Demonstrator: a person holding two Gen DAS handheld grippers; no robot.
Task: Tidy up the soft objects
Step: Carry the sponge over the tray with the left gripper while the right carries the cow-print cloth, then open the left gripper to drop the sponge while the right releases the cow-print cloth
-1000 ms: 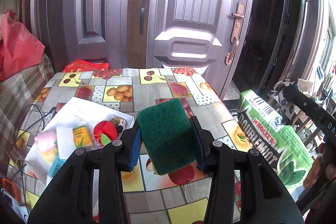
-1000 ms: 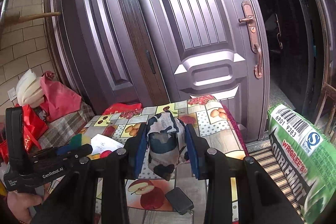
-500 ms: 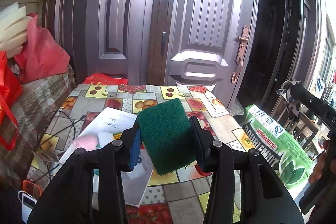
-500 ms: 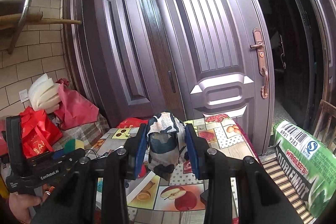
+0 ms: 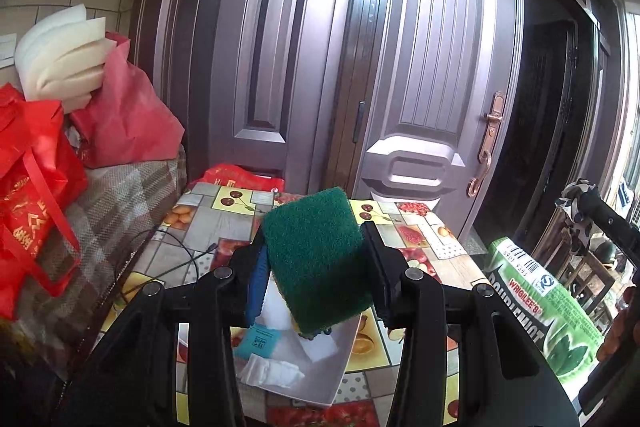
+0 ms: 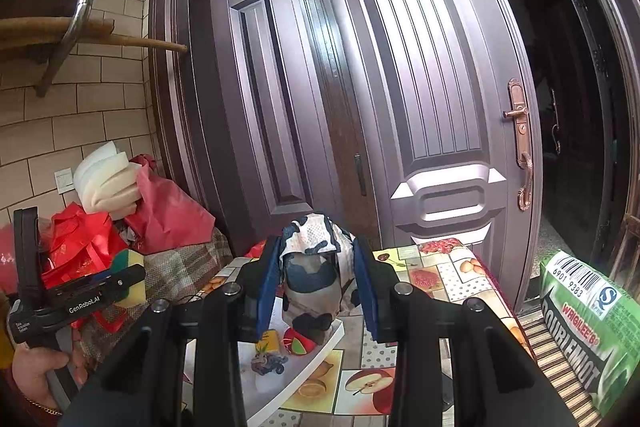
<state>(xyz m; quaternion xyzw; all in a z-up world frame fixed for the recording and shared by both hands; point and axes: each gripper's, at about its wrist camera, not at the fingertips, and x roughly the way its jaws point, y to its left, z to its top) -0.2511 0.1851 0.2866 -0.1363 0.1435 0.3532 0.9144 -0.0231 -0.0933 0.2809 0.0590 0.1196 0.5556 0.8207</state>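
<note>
Gripping a dark green scouring sponge [image 5: 316,259], the left hand-held gripper [image 5: 316,267] is closed on its sides, holding it in the air above the worktop [image 5: 424,239]. The sponge is a thick block with a coarse, fuzzy green face turned toward the camera; in the right wrist view a yellow layer shows under the green [image 6: 130,265]. The right hand-held gripper [image 6: 316,283] is closed on a soft bundle of cloth [image 6: 314,267], white with dark blue-black cow-like patches, its lower part hanging between the blue pads over the worktop.

On the worktop, directly below both held things, lies a white tray [image 6: 320,351] carrying a red and green ball [image 6: 295,343], a small yellow packet [image 6: 269,341], a grey knotted piece [image 6: 267,363], a teal packet [image 5: 256,341] and crumpled white tissue [image 5: 272,373]. The worktop is covered with a cloth printed with fruit squares.

To the right of the worktop stands a big green pack [image 6: 588,323] printed "WRIGILEE'S", "DOUBLEMIOT" and the digits "6901 9383" beside a barcode. The left hand-held gripper's body reads "GenRobot.AI". Left of the worktop sit red bags [image 5: 28,187] with gold printing I cannot read.
</note>
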